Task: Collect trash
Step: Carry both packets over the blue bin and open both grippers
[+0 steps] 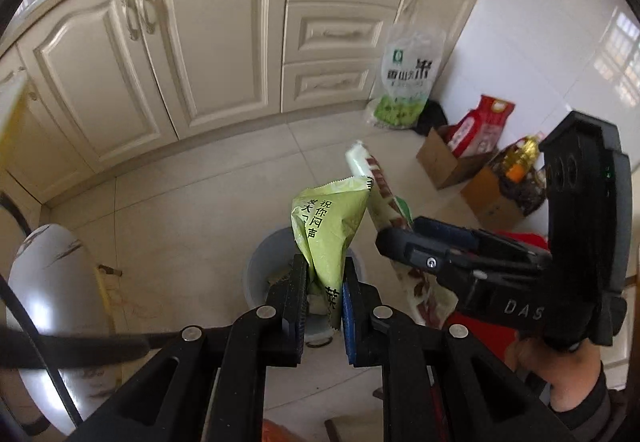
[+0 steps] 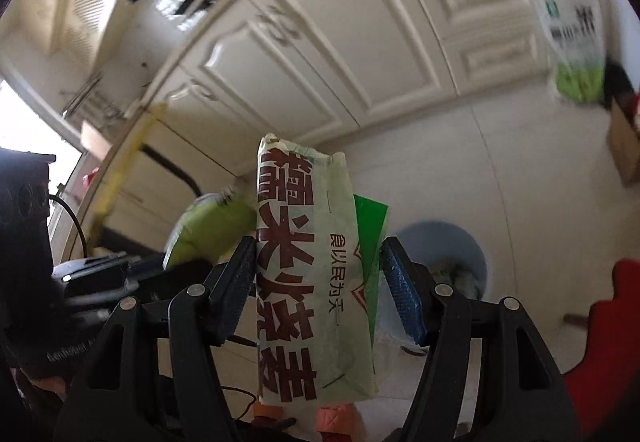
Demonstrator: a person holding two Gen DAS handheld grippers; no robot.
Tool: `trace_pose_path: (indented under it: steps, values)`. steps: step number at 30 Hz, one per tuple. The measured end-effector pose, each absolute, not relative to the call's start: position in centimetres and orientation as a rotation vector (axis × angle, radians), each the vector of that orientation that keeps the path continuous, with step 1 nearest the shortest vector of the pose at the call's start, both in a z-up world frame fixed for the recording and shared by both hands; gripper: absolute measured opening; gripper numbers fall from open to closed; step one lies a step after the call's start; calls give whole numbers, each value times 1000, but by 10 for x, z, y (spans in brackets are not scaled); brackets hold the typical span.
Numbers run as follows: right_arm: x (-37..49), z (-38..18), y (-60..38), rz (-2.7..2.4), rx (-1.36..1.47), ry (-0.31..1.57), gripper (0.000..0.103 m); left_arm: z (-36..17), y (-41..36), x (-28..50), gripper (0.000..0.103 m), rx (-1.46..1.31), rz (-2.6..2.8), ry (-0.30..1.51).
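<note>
My left gripper is shut on a crumpled green snack wrapper, which stands up from between the pads. Right below it on the floor is a grey-blue bin with some rubbish inside. My right gripper is shut on a long white and green food package printed with large red characters. Its fingers press the package's two sides. In the left wrist view the right gripper comes in from the right, with the package pointing up beside the wrapper. The bin lies just right of the right gripper.
Cream kitchen cabinets run along the far side of the tiled floor. A rice bag leans on them, beside cardboard boxes with a red bag and an oil bottle. A white rounded object stands at the left. Something red sits at the right.
</note>
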State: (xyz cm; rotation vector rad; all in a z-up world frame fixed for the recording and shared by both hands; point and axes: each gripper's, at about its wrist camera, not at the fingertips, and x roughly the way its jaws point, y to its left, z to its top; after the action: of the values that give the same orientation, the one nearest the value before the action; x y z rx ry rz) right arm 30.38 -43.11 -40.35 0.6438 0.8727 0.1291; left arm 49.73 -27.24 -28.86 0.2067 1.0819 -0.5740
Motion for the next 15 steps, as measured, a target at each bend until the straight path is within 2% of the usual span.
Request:
trace_pose_path:
  steps: [1,3,8,11,15]
  values:
    - [306,-414,-435,121,654,883,61,-296,-279,507,17,216,-574,1091]
    - [314,-435,-445,112,687,901,61,-305,-292,530,20,217,-566,1097]
    - [331,-475,-453,95,730,935,61,-327,-312,561,20,209,-545,1121]
    - [337,-494,-452,50,750,963,66,-338,-313,573,20,217,-541,1128]
    - [333,-506,-454,-7,764,977,80,-346,-316,577,20,220,-548,1139]
